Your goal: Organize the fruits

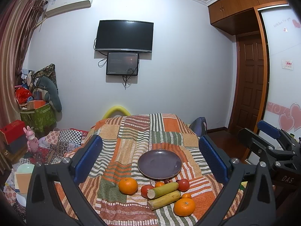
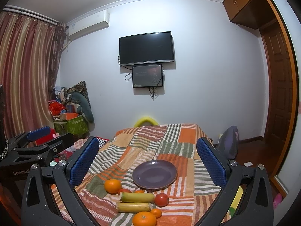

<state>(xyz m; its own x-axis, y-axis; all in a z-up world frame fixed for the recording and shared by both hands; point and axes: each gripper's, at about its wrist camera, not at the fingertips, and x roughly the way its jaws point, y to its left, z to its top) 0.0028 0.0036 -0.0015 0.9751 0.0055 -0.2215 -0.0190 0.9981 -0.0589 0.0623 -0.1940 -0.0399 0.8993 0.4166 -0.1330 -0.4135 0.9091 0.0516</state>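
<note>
On the patchwork cloth (image 1: 131,146) before the purple plate (image 1: 159,164), we see two yellow-green stalks (image 1: 163,189) lying side by side, long axes running left-right. Our left gripper (image 1: 150,160) and right gripper (image 2: 148,162) both gape wide, holding nothing.

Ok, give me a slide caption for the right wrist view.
Open right gripper above an empty purple plate, with oranges, tomatoes and two yellow-green stalks on a patchwork cloth.

Even, dim indoor light, soft shadows, faint glare on the television (image 1: 124,35), strong fisheye bending, dark vignetted corners.
</note>
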